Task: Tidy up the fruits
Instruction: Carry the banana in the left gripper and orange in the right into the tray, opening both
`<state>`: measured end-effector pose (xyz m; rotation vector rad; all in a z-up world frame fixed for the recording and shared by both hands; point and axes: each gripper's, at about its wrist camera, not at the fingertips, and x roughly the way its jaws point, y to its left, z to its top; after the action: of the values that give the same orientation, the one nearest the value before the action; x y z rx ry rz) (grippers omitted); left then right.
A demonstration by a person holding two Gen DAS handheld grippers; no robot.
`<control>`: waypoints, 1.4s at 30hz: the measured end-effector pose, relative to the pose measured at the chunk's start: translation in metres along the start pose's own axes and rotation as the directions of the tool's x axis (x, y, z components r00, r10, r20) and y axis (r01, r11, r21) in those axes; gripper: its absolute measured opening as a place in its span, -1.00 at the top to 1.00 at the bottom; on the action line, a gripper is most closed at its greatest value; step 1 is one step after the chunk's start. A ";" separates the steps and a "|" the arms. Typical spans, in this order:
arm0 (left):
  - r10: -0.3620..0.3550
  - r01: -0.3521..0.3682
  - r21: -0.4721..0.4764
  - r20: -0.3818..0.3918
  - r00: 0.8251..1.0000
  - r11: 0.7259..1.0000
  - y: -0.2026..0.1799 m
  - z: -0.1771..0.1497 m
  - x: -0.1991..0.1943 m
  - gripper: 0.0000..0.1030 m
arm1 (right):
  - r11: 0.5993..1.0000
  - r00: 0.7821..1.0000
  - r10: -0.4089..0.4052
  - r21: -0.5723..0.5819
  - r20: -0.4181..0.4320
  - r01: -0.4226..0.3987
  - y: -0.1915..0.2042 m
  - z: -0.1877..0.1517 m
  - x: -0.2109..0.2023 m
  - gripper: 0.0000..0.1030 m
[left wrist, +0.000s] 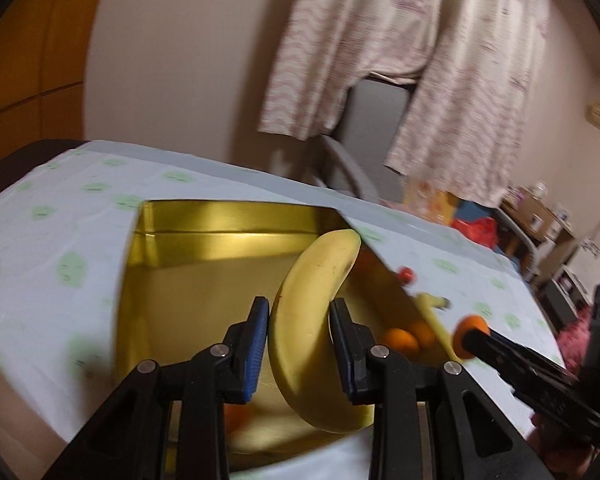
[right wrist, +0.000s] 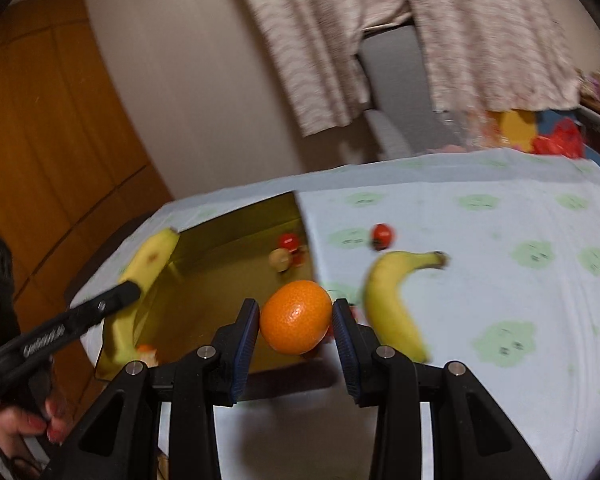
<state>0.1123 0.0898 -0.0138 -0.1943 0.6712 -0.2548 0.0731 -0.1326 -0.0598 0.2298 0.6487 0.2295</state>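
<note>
Fruits are split between both grippers and the gold tin (left wrist: 172,240), the landmark for everything here. The left gripper (left wrist: 300,344) is clamped across the middle of a banana (left wrist: 312,320), its blue pads pressing on either flank. That banana hangs over the tin's open interior; its long axis runs roughly away from the camera, crosswise to the jaws, with the far tip near the tin's right wall. The right gripper (right wrist: 296,320) is clenched on a mandarin (right wrist: 296,318), held above the tin's right-hand edge and the tablecloth (right wrist: 500,280) just beside it.

A second banana (right wrist: 392,304) lies on the cloth just right of the tin, stem pointing away from it, and a small red fruit (right wrist: 383,234) sits beyond it, also outside the tin. Small fruits (right wrist: 288,252) already rest inside, near the far right corner.

Judging by this, the left hand's banana is the nearer to a drop, being already over the tin's floor; it likely needs only lowering. The mandarin seems to need a short shift leftward over the wall first. The tin's floor under the banana looks free, though blur hides detail.
</note>
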 end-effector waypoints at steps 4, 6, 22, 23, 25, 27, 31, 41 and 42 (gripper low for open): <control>0.052 -0.052 -0.033 -0.007 0.999 0.998 0.030 0.006 0.011 0.43 | 0.998 0.998 0.010 -0.056 -0.054 -0.013 0.024 0.002 0.023 0.26; 0.070 -0.070 -0.031 0.005 0.998 0.997 0.038 0.010 0.012 0.43 | 0.997 0.996 0.003 -0.074 -0.091 -0.010 0.032 0.001 0.036 0.26; 0.112 -0.116 -0.075 -0.048 0.993 0.990 0.047 -0.018 0.004 0.02 | 0.992 0.966 -0.027 -0.123 -0.256 -0.005 0.056 -0.007 0.092 0.25; 0.118 -0.121 -0.063 -0.048 0.992 0.991 0.045 -0.019 0.002 0.02 | 0.993 0.966 -0.025 -0.119 -0.256 -0.006 0.055 -0.008 0.092 0.25; 0.130 -0.133 -0.049 -0.052 0.990 0.990 0.042 -0.021 0.001 0.02 | 0.993 0.968 -0.027 -0.115 -0.250 -0.003 0.054 -0.008 0.092 0.25; 0.138 -0.140 -0.042 -0.051 0.989 0.989 0.040 -0.022 -0.001 0.02 | 0.994 0.969 -0.026 -0.112 -0.246 -0.002 0.054 -0.007 0.091 0.25; 0.161 -0.162 -0.013 -0.045 0.986 0.987 0.033 -0.025 -0.005 -0.03 | 0.994 0.970 -0.034 -0.111 -0.242 0.007 0.053 -0.007 0.090 0.25; 0.170 -0.169 0.022 -0.041 0.985 0.985 0.021 -0.030 -0.013 -0.17 | 0.994 0.968 -0.058 -0.109 -0.246 0.031 0.054 0.000 0.099 0.26; 0.171 -0.171 0.021 -0.040 0.984 0.985 0.021 -0.030 -0.013 -0.19 | 0.994 0.968 -0.059 -0.108 -0.245 0.033 0.054 0.001 0.100 0.25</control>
<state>0.0869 0.1109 -0.0343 -0.1142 0.7228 -0.0998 0.1438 -0.0534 -0.1004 0.0862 0.8871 0.2490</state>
